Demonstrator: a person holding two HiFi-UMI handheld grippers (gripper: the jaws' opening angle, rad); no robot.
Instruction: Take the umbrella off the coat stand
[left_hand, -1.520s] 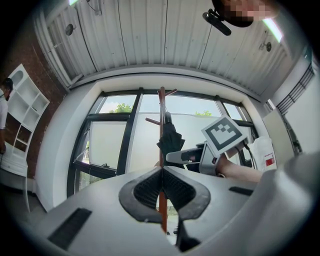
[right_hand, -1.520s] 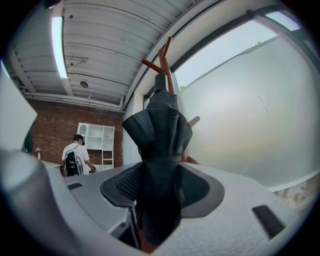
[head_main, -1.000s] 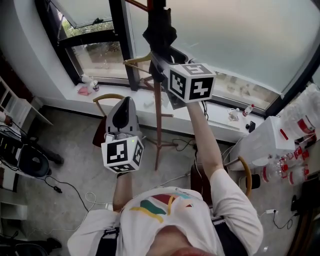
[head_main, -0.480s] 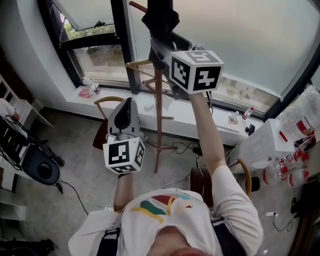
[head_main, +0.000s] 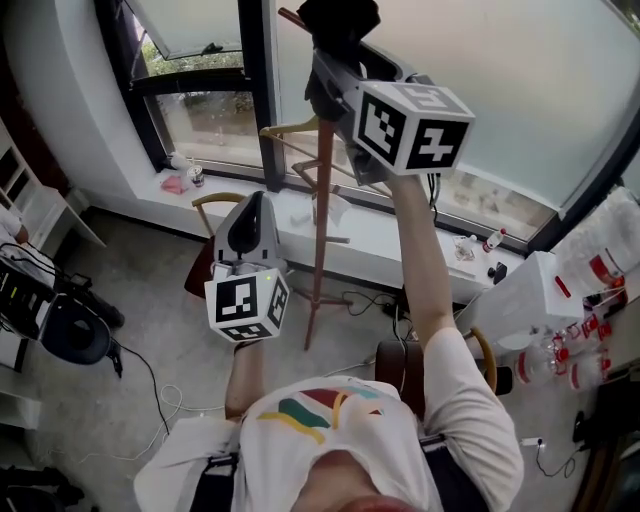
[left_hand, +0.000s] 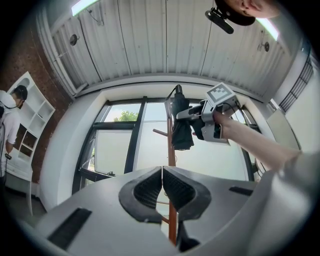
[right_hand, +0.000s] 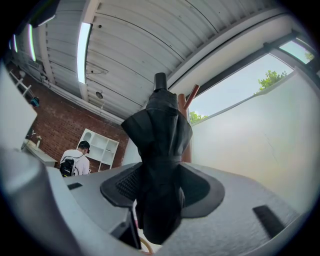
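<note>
A black folded umbrella (right_hand: 159, 145) stands upright between the jaws of my right gripper (right_hand: 160, 187), which is shut on its bunched fabric. In the head view the umbrella (head_main: 335, 25) is raised at the top of the brown wooden coat stand (head_main: 318, 240), with the right gripper (head_main: 338, 78) right under it. The left gripper view shows the umbrella (left_hand: 181, 125) beside the stand's pole (left_hand: 171, 152) and a peg. My left gripper (head_main: 250, 218) hangs lower, left of the stand; its jaws (left_hand: 162, 186) are shut with nothing in them.
Behind the stand are a large window and a white sill (head_main: 300, 215). A wooden chair back (head_main: 215, 200) is at the left, another chair (head_main: 485, 350) at the right. A white table with bottles (head_main: 590, 290) stands at the right. Cables lie on the floor (head_main: 150, 370). A person with a backpack (right_hand: 75, 162) stands by white shelves.
My right gripper has risen with the umbrella, lifting it up along the top of the coat stand. The left gripper has stayed about where it was.
</note>
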